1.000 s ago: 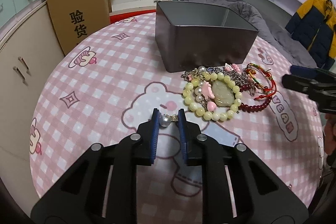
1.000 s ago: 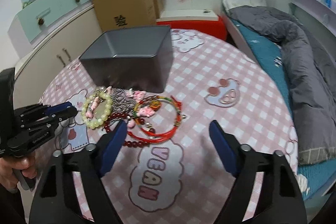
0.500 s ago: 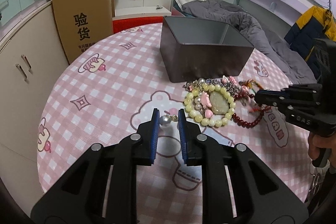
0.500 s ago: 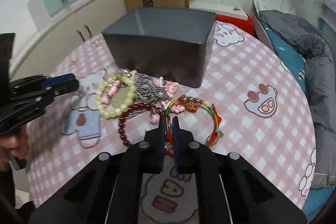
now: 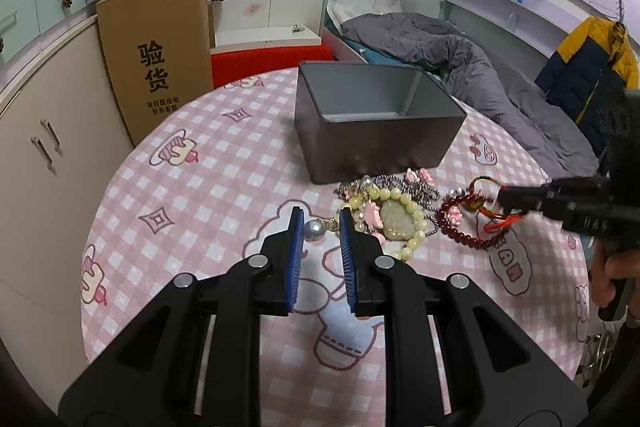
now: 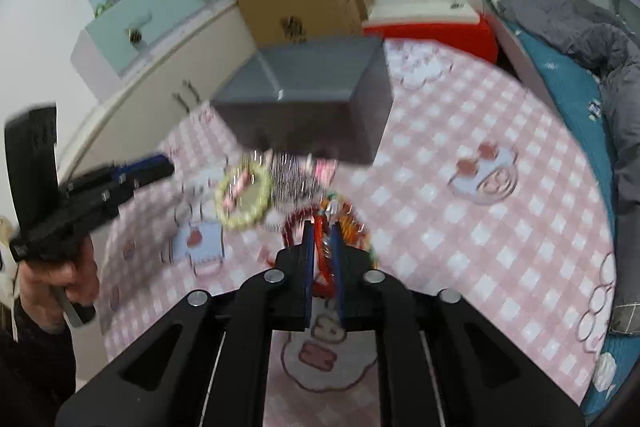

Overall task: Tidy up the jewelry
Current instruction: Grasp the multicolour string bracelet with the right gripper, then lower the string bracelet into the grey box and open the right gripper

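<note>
Left gripper (image 5: 320, 227) clamped narrow on pearl pendant (image 5: 313, 229), lifted just in front of grey box (image 5: 376, 143). Right gripper (image 6: 322, 235) pinched on red cord bracelet (image 6: 320, 247), jaws just eased slightly, beside bead pile (image 5: 396, 215) below the box. Pink checked tablecloth (image 5: 200, 187) under all; cardboard carton (image 5: 156, 55) and bed (image 5: 460, 59) behind the box.
</note>
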`<state>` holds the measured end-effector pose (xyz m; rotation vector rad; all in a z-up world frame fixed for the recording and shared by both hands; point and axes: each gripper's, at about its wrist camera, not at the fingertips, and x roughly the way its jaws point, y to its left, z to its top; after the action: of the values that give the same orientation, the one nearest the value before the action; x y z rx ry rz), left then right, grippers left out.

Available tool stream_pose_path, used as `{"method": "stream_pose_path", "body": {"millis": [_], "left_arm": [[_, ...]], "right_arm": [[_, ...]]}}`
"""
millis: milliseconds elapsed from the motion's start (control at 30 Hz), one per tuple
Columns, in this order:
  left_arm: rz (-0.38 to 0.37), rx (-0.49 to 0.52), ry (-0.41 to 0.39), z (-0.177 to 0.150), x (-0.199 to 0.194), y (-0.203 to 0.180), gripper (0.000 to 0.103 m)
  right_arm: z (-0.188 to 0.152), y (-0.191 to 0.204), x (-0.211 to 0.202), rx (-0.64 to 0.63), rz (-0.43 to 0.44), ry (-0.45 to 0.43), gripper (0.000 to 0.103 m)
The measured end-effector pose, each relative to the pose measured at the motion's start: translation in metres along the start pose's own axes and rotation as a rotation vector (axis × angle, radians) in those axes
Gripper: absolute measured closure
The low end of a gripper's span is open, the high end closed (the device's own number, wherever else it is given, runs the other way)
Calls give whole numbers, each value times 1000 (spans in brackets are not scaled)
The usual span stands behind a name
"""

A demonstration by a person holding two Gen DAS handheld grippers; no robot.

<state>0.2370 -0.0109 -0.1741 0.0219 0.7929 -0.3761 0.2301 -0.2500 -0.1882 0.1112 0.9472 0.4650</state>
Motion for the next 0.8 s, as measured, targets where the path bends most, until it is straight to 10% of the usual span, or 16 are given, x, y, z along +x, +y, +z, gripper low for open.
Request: {"method": "stream_pose_path", "body": {"millis": [433, 633, 800], "left_arm": [[0, 18, 21, -7, 7, -6, 85], [2, 22, 23, -9, 5, -8, 85], [3, 20, 10, -8, 0, -9, 85]], "right_arm": [[-4, 14, 22, -57, -4, 48, 68], [-11, 28, 32, -153, -94, 81, 99], [-13, 14, 8, -63, -32, -5, 101]]}}
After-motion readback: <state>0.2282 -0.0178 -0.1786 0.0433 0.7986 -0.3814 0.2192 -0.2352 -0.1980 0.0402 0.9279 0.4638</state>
